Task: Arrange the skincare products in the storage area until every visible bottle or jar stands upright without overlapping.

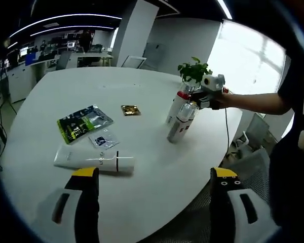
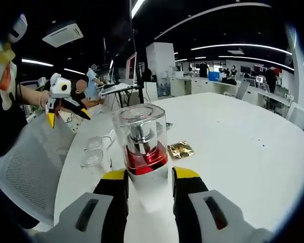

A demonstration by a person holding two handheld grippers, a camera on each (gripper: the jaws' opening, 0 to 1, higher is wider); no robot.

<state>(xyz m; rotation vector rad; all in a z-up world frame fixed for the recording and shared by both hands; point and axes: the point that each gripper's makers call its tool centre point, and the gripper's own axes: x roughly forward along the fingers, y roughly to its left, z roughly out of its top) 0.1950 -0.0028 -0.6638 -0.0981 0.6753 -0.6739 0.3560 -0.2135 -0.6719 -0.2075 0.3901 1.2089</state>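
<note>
Right gripper [image 2: 148, 178] fingers gripped a tilted red-collared pump bottle [image 2: 142, 147]; left gripper [image 1: 154, 173] gaped empty; white tube [image 1: 93, 161] lay flat on surface [image 1: 142, 86], unfinished.

The bottle [image 2: 141, 152] hides its base between the right hand-held gripper [image 2: 148, 185] fingers.

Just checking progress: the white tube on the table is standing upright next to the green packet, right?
No. In the left gripper view the white tube lies on its side on the table; it is indeed next to the green packet.
</note>
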